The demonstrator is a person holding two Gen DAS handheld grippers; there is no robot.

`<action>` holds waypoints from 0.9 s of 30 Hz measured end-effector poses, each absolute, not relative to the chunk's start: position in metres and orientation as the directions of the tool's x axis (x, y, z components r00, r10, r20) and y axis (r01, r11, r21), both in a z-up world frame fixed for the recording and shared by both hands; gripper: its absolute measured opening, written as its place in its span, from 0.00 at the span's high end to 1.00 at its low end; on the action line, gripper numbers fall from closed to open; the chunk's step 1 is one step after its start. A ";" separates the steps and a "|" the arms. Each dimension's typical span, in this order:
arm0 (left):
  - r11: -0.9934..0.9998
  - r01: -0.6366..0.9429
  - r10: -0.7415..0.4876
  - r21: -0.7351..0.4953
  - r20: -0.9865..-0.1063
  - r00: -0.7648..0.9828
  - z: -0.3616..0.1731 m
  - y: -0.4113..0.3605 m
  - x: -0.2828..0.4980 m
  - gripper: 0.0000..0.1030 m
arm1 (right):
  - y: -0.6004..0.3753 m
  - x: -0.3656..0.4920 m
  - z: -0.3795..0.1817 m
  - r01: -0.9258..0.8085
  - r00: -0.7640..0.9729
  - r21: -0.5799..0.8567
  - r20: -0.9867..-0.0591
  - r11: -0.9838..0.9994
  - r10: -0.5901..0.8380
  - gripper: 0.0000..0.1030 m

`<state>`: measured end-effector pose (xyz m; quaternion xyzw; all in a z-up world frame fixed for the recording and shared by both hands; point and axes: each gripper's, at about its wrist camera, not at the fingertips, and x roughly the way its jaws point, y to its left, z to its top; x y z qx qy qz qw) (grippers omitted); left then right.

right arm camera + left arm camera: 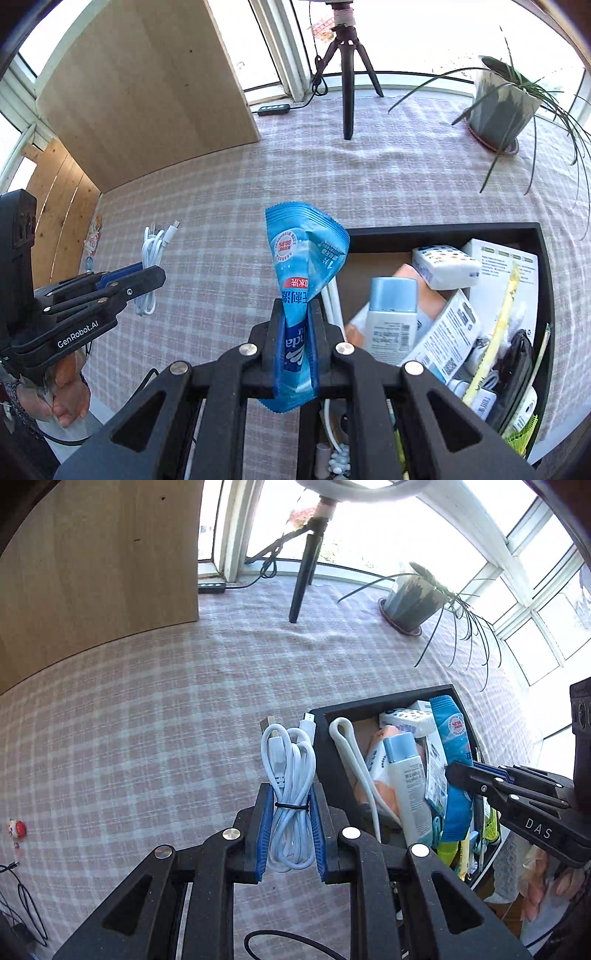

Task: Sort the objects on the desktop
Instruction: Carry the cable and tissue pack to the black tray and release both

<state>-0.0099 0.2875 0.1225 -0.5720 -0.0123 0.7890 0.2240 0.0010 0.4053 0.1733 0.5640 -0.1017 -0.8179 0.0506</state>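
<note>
Left wrist view: left gripper (291,830) is clamped on one coiled white cable (290,775), held between the blue pads (264,834) just below the black tie that binds the coil. Bundle stands upright above the checked desk (147,720), beside the black tray (334,760). In my judgement the cable is light and limp; loose loops and two plug ends will flop, so the tied waist is the sound place to hold it, as now. Tray holds a mixed heap: one white bottle with a pale blue cap (406,775), one white loop strap (351,753) and several packets too crowded to count. Right gripper (465,771) enters from the right edge with a blue sachet (452,738) over the tray.

Right wrist view: right gripper (295,332) is fully closed on that one blue sachet (303,258), pinched across its lower half, upper half crumpled and free above the tray's near corner. Judged thin, soft and somewhat slick; a grip across the flat middle should serve better than one on a sealed edge. Left gripper (147,275) shows at left with the cable hanging from it. One potted plant (502,107) and one tripod (347,74) stand at the far side of the desk, well apart from the tray (443,230).
</note>
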 end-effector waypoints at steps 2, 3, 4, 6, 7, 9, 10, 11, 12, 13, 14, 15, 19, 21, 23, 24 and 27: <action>-0.875 -0.394 0.385 -0.280 -0.897 -0.216 0.123 0.313 0.005 0.82 | 0.434 0.016 0.175 -0.086 -0.363 0.215 -0.916 -0.973 -0.170 0.90; -0.863 -0.419 0.391 -0.283 -0.898 -0.201 0.121 0.326 0.010 0.82 | 0.450 0.024 0.175 -0.114 -0.364 0.209 -0.918 -0.971 -0.155 0.90; -0.850 -0.444 0.397 -0.284 -0.899 -0.184 0.121 0.339 0.019 0.82 | 0.462 0.031 0.175 -0.136 -0.363 0.204 -0.921 -0.969 -0.143 0.90; -0.825 -0.488 0.404 -0.285 -0.901 -0.157 0.121 0.359 0.032 0.82 | 0.487 0.046 0.175 -0.182 -0.360 0.196 -0.925 -0.964 -0.120 0.90; -0.816 -0.505 0.404 -0.283 -0.903 -0.146 0.121 0.369 0.037 0.82 | 0.497 0.054 0.176 -0.200 -0.360 0.192 -0.927 -0.961 -0.110 0.90; -0.800 -0.531 0.405 -0.280 -0.904 -0.133 0.121 0.388 0.042 0.82 | 0.517 0.068 0.179 -0.240 -0.361 0.183 -0.928 -0.953 -0.088 0.90; -0.791 -0.544 0.408 -0.280 -0.904 -0.129 0.120 0.400 0.040 0.82 | 0.526 0.073 0.179 -0.256 -0.362 0.182 -0.929 -0.949 -0.081 0.90; -0.784 -0.554 0.411 -0.280 -0.903 -0.126 0.123 0.406 0.042 0.82 | 0.533 0.077 0.179 -0.270 -0.363 0.181 -0.929 -0.946 -0.075 0.90; -0.778 -0.563 0.414 -0.279 -0.902 -0.126 0.124 0.415 0.040 0.82 | 0.539 0.081 0.179 -0.283 -0.364 0.180 -0.929 -0.942 -0.068 0.90; -0.773 -0.571 0.416 -0.277 -0.900 -0.126 0.125 0.421 0.040 0.82 | 0.545 0.086 0.179 -0.298 -0.365 0.180 -0.929 -0.937 -0.062 0.90; -0.768 -0.578 0.418 -0.276 -0.900 -0.126 0.126 0.428 0.041 0.82 | 0.550 0.089 0.179 -0.309 -0.366 0.185 -0.928 -0.933 -0.063 0.90; -0.763 -0.584 0.420 -0.276 -0.899 -0.126 0.128 0.435 0.042 0.82 | 0.554 0.092 0.179 -0.316 -0.367 0.193 -0.928 -0.929 -0.069 0.90; -0.754 -0.601 0.421 -0.265 -0.897 -0.133 0.130 0.454 0.042 0.82 | 0.557 0.098 0.177 -0.322 -0.364 0.201 -0.928 -0.925 -0.075 0.90; -0.754 -0.597 0.427 -0.274 -0.895 -0.128 0.130 0.459 0.040 0.81 | 0.556 0.098 0.176 -0.313 -0.362 0.204 -0.929 -0.928 -0.082 0.89; -0.755 -0.593 0.428 -0.281 -0.896 -0.121 0.130 0.461 0.037 0.66 | 0.554 0.096 0.175 -0.303 -0.356 0.200 -0.931 -0.932 -0.084 0.86; -0.751 -0.593 0.441 -0.291 -0.889 -0.122 0.130 0.460 0.035 0.63 | 0.553 0.095 0.174 -0.294 -0.353 0.202 -0.931 -0.934 -0.091 0.83; -0.758 -0.597 0.432 -0.264 -0.889 -0.155 0.135 0.452 0.037 0.63 | 0.552 0.095 0.176 -0.301 -0.356 0.186 -0.932 -0.935 -0.071 0.58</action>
